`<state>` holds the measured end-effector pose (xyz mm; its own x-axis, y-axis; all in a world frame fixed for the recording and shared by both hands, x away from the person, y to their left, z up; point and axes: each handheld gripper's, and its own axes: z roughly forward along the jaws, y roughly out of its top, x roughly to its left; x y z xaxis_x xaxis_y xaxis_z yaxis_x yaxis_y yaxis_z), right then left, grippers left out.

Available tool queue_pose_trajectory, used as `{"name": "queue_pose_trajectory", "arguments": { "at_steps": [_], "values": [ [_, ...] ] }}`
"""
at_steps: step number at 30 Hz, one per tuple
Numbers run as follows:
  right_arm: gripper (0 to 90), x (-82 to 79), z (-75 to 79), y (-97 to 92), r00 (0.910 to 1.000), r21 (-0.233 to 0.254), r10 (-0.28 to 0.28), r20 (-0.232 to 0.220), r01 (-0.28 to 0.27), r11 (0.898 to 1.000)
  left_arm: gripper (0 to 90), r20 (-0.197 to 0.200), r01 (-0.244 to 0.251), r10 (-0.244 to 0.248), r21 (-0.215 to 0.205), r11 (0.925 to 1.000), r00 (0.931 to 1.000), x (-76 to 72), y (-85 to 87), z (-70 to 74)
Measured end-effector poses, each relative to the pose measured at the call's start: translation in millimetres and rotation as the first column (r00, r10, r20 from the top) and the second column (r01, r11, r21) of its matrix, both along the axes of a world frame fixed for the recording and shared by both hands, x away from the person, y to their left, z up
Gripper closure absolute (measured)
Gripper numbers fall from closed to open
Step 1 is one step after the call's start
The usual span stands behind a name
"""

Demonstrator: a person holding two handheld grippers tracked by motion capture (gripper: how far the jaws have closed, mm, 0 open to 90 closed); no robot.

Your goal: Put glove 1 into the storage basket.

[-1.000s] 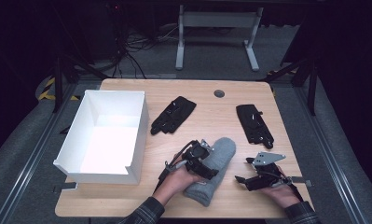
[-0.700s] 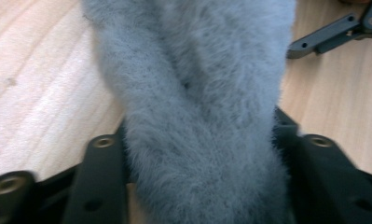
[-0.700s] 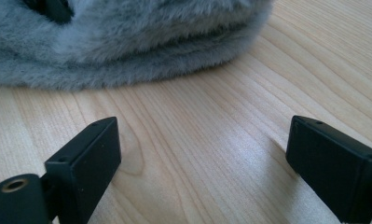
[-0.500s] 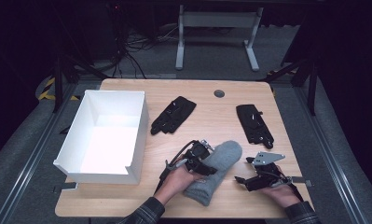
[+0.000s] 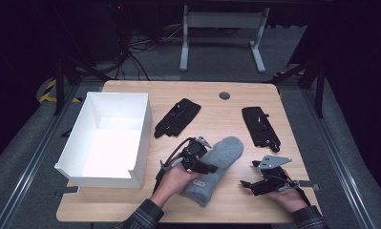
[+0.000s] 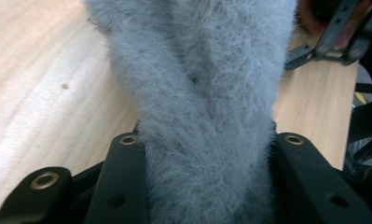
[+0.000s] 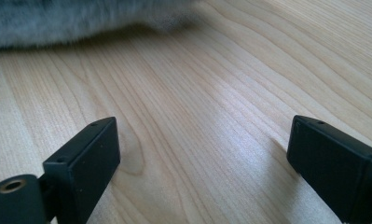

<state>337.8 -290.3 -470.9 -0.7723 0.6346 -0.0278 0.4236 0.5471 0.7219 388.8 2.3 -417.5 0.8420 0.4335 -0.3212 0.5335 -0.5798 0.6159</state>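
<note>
Since the earlier high view, the left gripper (image 5: pixel 205 167) has closed its jaws around the grey fuzzy sock (image 5: pixel 216 168) and is beginning to lift it slightly, so the sock's near end is bunching differently against the person's left hand (image 5: pixel 174 177). In the left gripper view the sock (image 6: pixel 207 107) is sitting squeezed between the two black jaws, which are pinching it across its width while the rest is hanging out over the wooden table (image 6: pixel 48 88). Most of the sock is lying on the table just right of the white box (image 5: pixel 109 138), which is standing open at the left edge. The right gripper (image 5: pixel 249 185) is resting low near the front right of the table with its jaws spread, nothing between them, the sock's edge (image 7: pixel 72 21) lying well ahead of it. Two black glove-like items, one (image 5: pixel 177 118) beside the box and one (image 5: pixel 260 128) farther right, are lying untouched. From here the main risk seems to be the soft fabric sliding out of the pinch, since the jaws are gripping plush pile rather than anything firm; the dangling length could also be catching on the box's wall if it is being carried over too low.
</note>
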Motion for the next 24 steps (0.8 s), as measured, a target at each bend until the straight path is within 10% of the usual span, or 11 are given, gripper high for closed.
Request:
{"name": "queue_pose_trajectory", "arguments": {
  "at_steps": [24],
  "values": [
    [9.3, 0.1, -0.1, 0.3, 1.0, -0.002, 0.0, 0.001, 0.0, 1.0, 61.5, 0.077, -0.088, 0.088, -0.006, 0.9961, 0.9932, 3.1, 42.9, 89.4]
  ]
}}
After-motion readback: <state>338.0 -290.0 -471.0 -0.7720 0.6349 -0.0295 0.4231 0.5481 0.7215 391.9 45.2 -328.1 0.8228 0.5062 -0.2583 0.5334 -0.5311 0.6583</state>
